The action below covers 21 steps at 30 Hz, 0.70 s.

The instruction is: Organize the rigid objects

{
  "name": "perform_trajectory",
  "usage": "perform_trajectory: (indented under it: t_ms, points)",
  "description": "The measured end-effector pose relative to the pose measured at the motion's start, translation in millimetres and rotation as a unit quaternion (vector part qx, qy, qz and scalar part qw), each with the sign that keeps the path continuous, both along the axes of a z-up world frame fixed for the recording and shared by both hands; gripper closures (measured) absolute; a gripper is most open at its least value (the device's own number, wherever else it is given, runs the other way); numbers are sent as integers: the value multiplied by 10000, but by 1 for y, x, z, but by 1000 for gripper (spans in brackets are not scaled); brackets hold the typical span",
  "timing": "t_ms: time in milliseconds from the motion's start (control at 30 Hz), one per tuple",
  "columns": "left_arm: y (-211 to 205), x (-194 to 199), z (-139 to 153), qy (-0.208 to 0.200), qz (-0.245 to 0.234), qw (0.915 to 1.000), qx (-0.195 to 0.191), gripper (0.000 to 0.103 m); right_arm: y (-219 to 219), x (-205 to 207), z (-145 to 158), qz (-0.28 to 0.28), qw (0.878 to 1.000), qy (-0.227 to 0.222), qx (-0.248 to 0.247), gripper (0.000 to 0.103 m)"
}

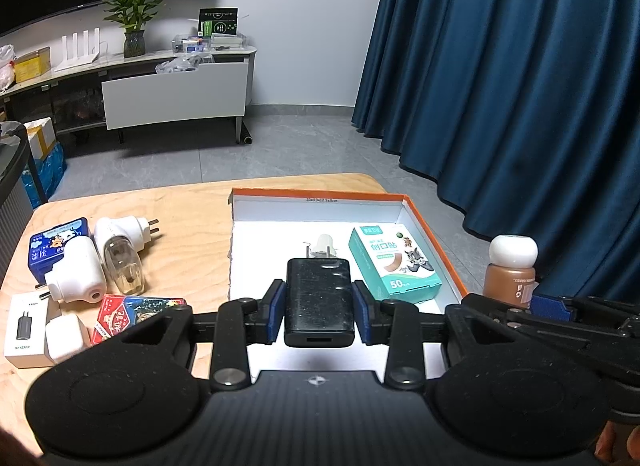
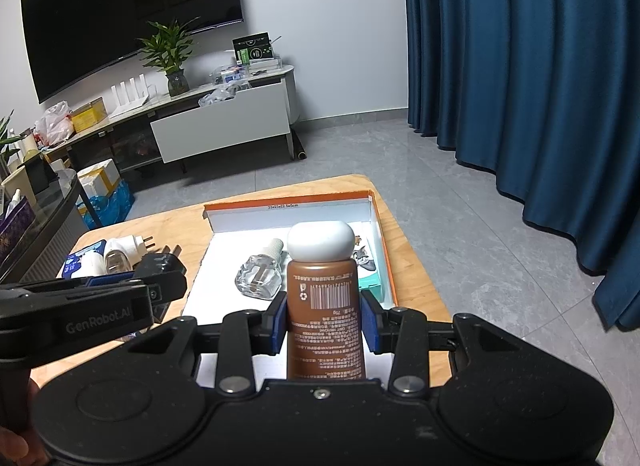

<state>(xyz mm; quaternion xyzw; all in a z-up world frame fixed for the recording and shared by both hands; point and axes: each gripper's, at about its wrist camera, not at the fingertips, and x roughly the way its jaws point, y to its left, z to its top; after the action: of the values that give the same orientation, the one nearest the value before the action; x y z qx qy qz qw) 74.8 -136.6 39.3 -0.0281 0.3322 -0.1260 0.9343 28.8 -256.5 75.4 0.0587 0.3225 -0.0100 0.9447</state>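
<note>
- Nearest the left wrist camera, the left gripper (image 1: 319, 302) pinched a black charger (image 1: 319, 298) between its blue pads, holding it above the near part of the orange-rimmed box (image 1: 434, 242).
- Nearest the right wrist camera, the right gripper (image 2: 326, 320) was clamped on a brown bottle (image 2: 325, 306) with a white cap, the cap pointing away from the camera and the bottle held over the near edge of the same box.
- Both grippers hung side by side over the table (image 1: 192, 209), each carrying one thing that, as I judged it, was bound for the box.
- Inside the box there lay already a green plaster carton (image 1: 394, 262) near the right wall and a small glass refill bottle (image 2: 258, 276) with a white ribbed cap, towards the middle.
- So the sorting looked partly done: two things in the box, two more in hand and not yet set down.
- Left outside, on the table's left side, were a blue tin (image 1: 56, 244), a white plug-in unit (image 1: 76, 272) resting against it, a second plug-in unit with a clear bottle (image 1: 124, 254), a red card pack (image 1: 128, 316), a white charger box (image 1: 26, 328) and a small white cube adapter (image 1: 66, 338).
- By my count about six things were left to move after the two in hand, so the job seemed under half finished.
- The box floor had bare room in front of the carton and along the left wall, enough, I judged, for the charger and the bottle.
</note>
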Motion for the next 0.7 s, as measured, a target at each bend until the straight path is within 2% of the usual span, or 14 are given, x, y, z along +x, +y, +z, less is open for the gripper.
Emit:
perform_trajectory:
  t_ms: [700]
  points:
    - [0,-2,-4,36,4,10000,-10,67,3,8,-1,42,9999,121,-43,57]
